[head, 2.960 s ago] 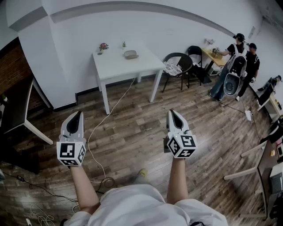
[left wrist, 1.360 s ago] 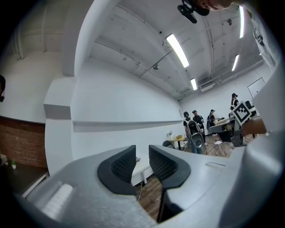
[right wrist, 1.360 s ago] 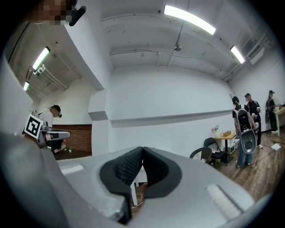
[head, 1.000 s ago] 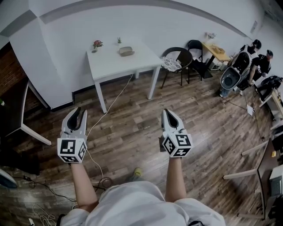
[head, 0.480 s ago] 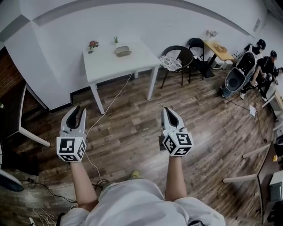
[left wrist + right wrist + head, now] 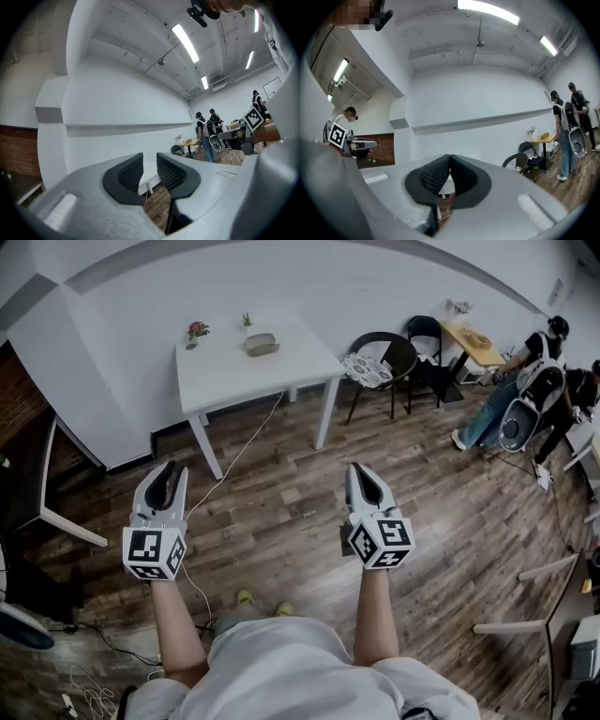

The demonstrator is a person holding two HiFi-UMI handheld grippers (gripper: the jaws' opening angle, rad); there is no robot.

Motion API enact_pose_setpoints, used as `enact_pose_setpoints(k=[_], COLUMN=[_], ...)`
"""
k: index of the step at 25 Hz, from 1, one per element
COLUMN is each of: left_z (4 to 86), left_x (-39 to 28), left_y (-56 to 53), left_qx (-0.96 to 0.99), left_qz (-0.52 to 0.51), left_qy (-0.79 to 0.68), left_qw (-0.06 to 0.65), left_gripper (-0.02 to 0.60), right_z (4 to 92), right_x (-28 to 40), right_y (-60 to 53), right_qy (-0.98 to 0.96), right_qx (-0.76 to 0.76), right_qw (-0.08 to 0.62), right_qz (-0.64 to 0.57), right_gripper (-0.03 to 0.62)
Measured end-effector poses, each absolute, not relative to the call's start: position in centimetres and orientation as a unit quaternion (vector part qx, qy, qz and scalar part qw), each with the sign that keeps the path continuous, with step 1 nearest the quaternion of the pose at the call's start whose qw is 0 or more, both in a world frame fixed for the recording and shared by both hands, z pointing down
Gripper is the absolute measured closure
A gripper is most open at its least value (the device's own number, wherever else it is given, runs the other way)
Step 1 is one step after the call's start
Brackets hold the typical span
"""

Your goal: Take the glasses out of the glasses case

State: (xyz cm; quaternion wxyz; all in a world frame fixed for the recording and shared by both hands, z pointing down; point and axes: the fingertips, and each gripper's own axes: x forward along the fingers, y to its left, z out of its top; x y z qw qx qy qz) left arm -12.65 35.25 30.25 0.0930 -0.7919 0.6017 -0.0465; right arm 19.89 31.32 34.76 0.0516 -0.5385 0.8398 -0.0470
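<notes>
Not started, judging by the layout. Both claws held out over wooden floor, well apart from white desk. Left claw slightly parted, narrow gap, nothing in it. Right claw pressed together at the tips, empty. Glasses case lying on far part of desk, near two small plants, looks closed (glasses not visible, presumably inside). Everything left: walk up, open case, lift glasses out.
</notes>
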Motion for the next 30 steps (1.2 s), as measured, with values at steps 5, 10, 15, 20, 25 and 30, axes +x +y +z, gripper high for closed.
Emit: enact_pose_setpoints(k=[5,10,15,20,25,30], left_z=[30.6,30.7,30.7,31.3,32.2,32.1], left_x=[-12.3,-12.9,-13.7,-15.0,-17.2,-20.0], left_y=[33.2,30.4,27.0,23.2,18.7,13.9], left_qx=[-0.794,-0.794,-0.795,-0.796,-0.796,-0.796], left_qz=[-0.046,-0.041,-0.040,-0.044,-0.044,-0.039], left_qy=[0.600,0.599,0.598,0.598,0.600,0.600], left_qw=[0.091,0.093,0.091,0.086,0.073,0.067], left_gripper=[0.482,0.482,0.482,0.482,0.482,0.482], right_z=[35.3,35.5,35.2,35.5,35.6,35.5], right_x=[19.8,19.2,18.1,16.5,14.2,11.4], right_y=[29.2,26.2,22.7,18.8,14.1,9.3], right_qy=[0.843,0.843,0.845,0.846,0.847,0.846], right_qx=[-0.533,-0.533,-0.531,-0.529,-0.528,-0.529], right_qw=[0.052,0.052,0.053,0.047,0.040,0.036], right_qz=[-0.050,-0.046,-0.044,-0.048,-0.048,-0.050], right_gripper=[0.591,0.591,0.591,0.591,0.591,0.591])
